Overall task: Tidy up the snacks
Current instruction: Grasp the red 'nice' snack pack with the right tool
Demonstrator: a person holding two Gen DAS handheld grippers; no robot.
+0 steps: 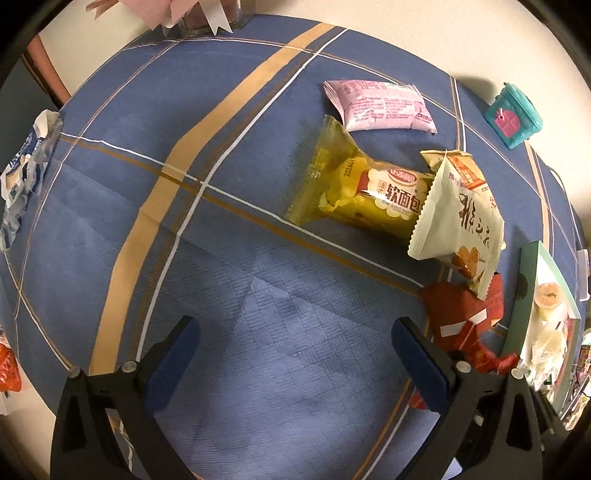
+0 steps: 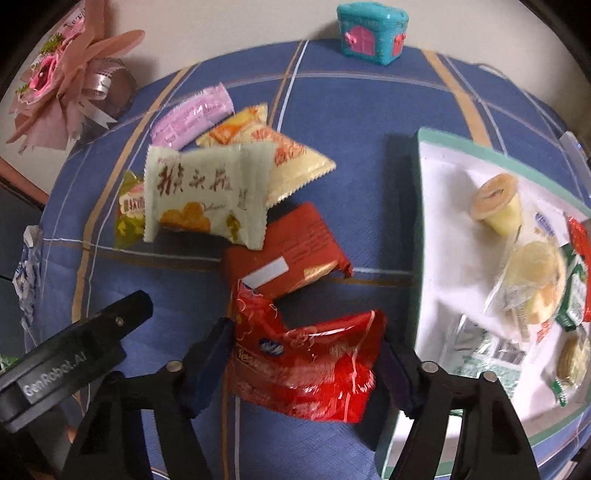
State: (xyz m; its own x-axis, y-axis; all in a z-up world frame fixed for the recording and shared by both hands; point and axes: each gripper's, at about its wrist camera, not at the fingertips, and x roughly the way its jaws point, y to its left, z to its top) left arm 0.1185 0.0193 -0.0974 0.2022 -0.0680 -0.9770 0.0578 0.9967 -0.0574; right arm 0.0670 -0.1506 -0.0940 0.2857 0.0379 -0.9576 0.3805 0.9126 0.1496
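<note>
Round table under a blue woven tablecloth (image 1: 236, 295) crossed by tan bands and thin white lines, creased in folds across the middle. Pushed against a plain cream wall (image 2: 229, 29) at the far edge. On that far edge, a small teal house-shaped box with pink door and windows (image 2: 373, 33), close to the wall. Off to one side, a pink ribbon-and-paper flower bouquet (image 2: 70, 77) leaning by the wall. Beyond the table rim, a reddish-brown wooden strip (image 1: 48, 70) beside a dark grey panel. Soft, even indoor light, faint shadows.
</note>
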